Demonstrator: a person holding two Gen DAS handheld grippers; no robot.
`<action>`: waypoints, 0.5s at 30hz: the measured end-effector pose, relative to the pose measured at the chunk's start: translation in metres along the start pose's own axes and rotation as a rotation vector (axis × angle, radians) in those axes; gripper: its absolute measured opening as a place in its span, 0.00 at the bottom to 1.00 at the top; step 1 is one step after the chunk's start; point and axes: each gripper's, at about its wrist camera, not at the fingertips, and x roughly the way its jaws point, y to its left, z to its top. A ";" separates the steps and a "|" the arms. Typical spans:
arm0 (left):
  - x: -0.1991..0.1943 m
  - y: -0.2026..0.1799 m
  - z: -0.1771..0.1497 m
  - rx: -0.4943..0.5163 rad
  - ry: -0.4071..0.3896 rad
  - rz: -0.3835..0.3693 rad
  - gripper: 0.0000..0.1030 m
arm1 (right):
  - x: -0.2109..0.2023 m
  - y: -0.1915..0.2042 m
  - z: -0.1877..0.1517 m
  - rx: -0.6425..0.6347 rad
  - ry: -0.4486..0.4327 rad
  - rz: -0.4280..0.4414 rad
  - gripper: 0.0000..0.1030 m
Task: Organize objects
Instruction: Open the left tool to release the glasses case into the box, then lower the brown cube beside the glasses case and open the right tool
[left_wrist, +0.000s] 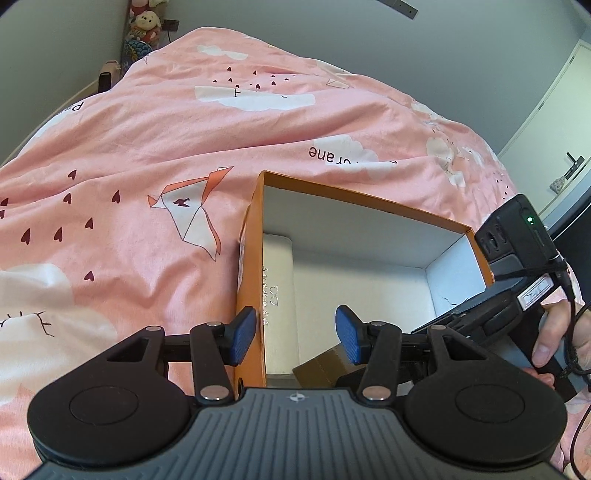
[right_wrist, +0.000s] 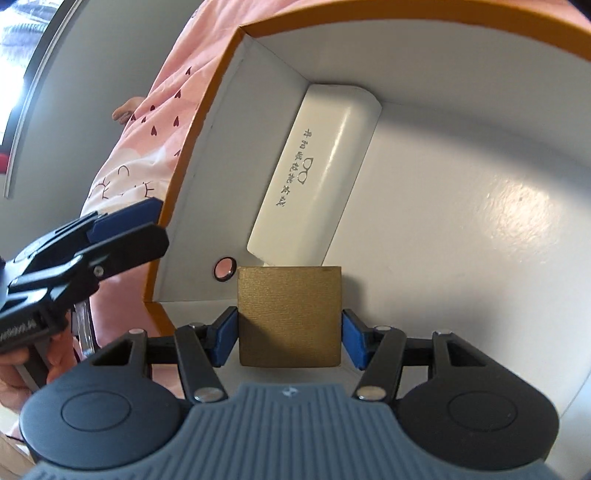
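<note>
Holding the gold box clamped in my right claw, low inside the orange box on the bed, beside the white glasses case. My left claw gapes, straddling the wall.

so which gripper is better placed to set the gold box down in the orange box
Right. The right gripper already grips the gold box inside the orange box, near the white case. The left gripper straddles the wall, empty.
</note>
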 end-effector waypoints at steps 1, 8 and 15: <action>0.000 0.000 0.000 0.002 0.000 0.000 0.56 | 0.002 0.002 0.000 0.002 -0.002 -0.003 0.59; 0.002 0.000 -0.002 0.000 0.009 0.004 0.56 | 0.016 0.006 -0.005 0.038 -0.032 0.018 0.59; 0.003 0.000 -0.002 -0.004 0.010 0.006 0.56 | 0.027 0.014 -0.006 0.005 -0.017 0.037 0.73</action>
